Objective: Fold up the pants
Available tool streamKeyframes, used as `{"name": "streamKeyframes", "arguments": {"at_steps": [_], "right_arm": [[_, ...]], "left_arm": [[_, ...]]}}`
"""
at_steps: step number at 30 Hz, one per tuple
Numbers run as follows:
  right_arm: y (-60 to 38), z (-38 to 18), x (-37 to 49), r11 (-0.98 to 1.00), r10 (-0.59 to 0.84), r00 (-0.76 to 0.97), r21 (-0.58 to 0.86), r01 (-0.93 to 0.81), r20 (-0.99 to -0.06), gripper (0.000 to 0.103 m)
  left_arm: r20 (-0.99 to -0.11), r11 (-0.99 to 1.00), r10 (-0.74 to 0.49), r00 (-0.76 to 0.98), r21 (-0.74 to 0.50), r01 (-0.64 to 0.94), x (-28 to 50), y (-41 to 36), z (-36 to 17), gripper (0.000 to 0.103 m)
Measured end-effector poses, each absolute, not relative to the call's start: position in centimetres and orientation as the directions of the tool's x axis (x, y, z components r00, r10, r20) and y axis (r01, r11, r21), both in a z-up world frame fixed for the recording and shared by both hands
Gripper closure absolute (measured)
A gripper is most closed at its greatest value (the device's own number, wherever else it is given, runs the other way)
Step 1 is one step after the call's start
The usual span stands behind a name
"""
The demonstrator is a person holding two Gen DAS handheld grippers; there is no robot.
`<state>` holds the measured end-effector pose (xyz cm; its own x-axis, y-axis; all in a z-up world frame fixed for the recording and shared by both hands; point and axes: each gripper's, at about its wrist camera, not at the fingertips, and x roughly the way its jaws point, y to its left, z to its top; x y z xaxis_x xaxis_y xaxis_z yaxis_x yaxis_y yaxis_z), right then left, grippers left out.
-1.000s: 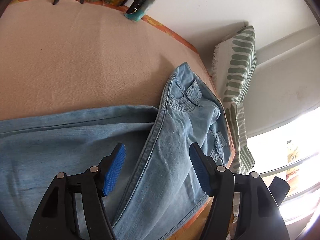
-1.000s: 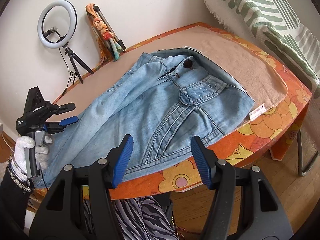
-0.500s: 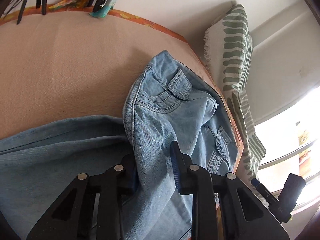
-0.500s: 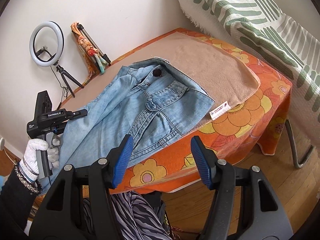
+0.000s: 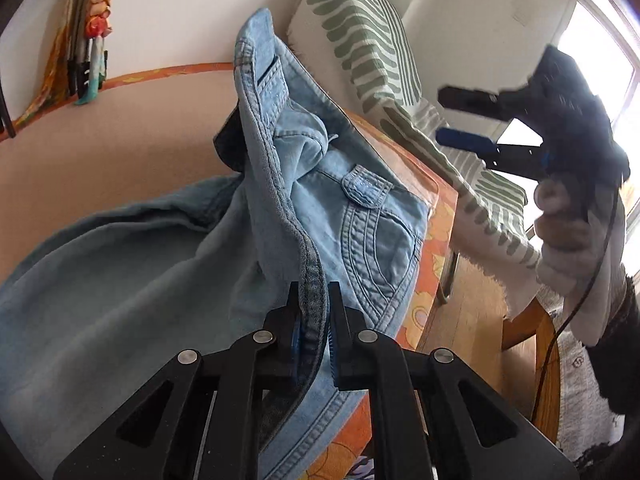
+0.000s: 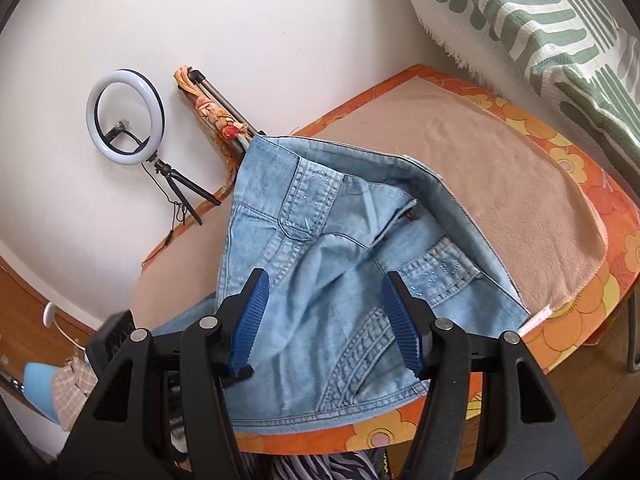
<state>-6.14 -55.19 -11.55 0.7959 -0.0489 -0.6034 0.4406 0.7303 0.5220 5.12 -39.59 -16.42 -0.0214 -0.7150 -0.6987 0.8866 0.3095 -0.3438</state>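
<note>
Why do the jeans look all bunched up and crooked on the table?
The jeans are mid-fold, not lying flat. The left gripper has just closed on a seam and holds that edge up, so the waist end stands in a rumpled ridge. The right gripper is open, holding nothing.

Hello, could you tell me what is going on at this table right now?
A person is folding light blue jeans on a table. The left gripper has just closed on a seam edge of the jeans and holds it raised. The right gripper is open and empty, hovering over the waist end.
</note>
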Motion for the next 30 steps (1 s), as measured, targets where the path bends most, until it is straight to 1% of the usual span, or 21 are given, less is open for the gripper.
{"name": "streamKeyframes", "arguments": {"at_steps": [5, 9, 11, 15, 17, 19, 21, 23, 27, 30], "right_arm": [[-55.7, -11.5, -4.3, 0.688, 0.008, 0.843, 0.615, 0.386, -0.538, 0.04], [-56.6, -12.6, -5.8, 0.618, 0.03, 0.872, 0.695, 0.369, -0.489, 0.035], [-57.3, -13.3, -6.2, 0.593, 0.03, 0.865, 0.706, 0.388, -0.5, 0.035], [-58.4, -14.0, -5.2, 0.571, 0.08, 0.852, 0.725, 0.386, -0.517, 0.035], [-58.3, -13.8, -4.4, 0.581, 0.08, 0.842, 0.711, 0.395, -0.533, 0.035], [-57.7, -13.2, -4.0, 0.601, 0.088, 0.842, 0.703, 0.382, -0.533, 0.035], [-57.2, -12.3, -4.0, 0.627, 0.083, 0.843, 0.686, 0.37, -0.531, 0.035], [-57.1, -11.4, -4.4, 0.633, 0.081, 0.85, 0.686, 0.359, -0.52, 0.035], [-57.6, -10.8, -5.3, 0.634, 0.075, 0.843, 0.678, 0.372, -0.532, 0.035], [-58.0, -11.2, -5.5, 0.624, 0.106, 0.83, 0.687, 0.373, -0.547, 0.034]], "left_arm": [[-0.741, 0.254, -0.671, -0.03, -0.268, 0.929, 1.9, -40.0, -17.6, 0.094], [-0.765, 0.211, -0.644, 0.002, -0.174, 0.962, 0.2, -40.2, -18.1, 0.094], [-0.769, 0.195, -0.639, 0.002, -0.16, 0.968, 0.0, -40.2, -18.2, 0.094], [-0.763, 0.198, -0.646, -0.017, -0.189, 0.962, 0.4, -40.0, -17.9, 0.094], [-0.749, 0.197, -0.662, -0.029, -0.211, 0.958, 0.4, -40.1, -17.2, 0.089], [-0.739, 0.195, -0.674, 0.003, -0.173, 0.966, -0.4, -40.7, -16.2, 0.087], [-0.718, 0.167, -0.696, 0.011, -0.148, 0.975, -1.2, -41.5, -15.2, 0.077], [-0.717, 0.153, -0.697, 0.006, -0.14, 0.978, -1.5, -42.5, -15.0, 0.074], [-0.732, 0.117, -0.68, -0.044, -0.167, 0.979, -2.0, -43.4, -16.1, 0.074], [-0.749, 0.062, -0.661, -0.045, -0.114, 0.992, -3.6, -42.9, -16.8, 0.074]]}}
